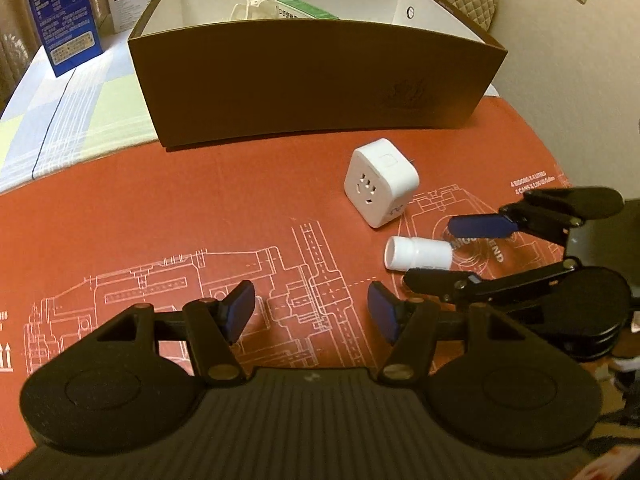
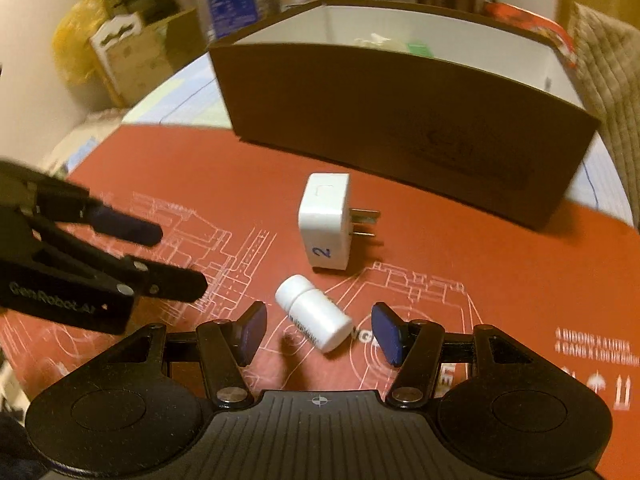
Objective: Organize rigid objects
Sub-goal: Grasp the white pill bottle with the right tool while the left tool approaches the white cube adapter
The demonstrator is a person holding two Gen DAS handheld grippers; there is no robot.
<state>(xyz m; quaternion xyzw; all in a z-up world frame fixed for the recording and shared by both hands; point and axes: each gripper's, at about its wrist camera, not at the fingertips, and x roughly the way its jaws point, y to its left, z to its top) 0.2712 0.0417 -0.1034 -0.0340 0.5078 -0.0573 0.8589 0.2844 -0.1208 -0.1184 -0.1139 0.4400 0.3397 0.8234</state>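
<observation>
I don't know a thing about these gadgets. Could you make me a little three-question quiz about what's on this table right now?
1. True or false: the white bottle stands upright.
2. Which gripper has the bottle between its open fingers: left or right?
3. Multiple choice: the plug adapter lies A) inside the brown box, B) on the red mat in front of the box, C) on top of the bottle.

Key: 1. False, it lies on its side. 2. Right; the pads do not touch it. 3. B.
</observation>
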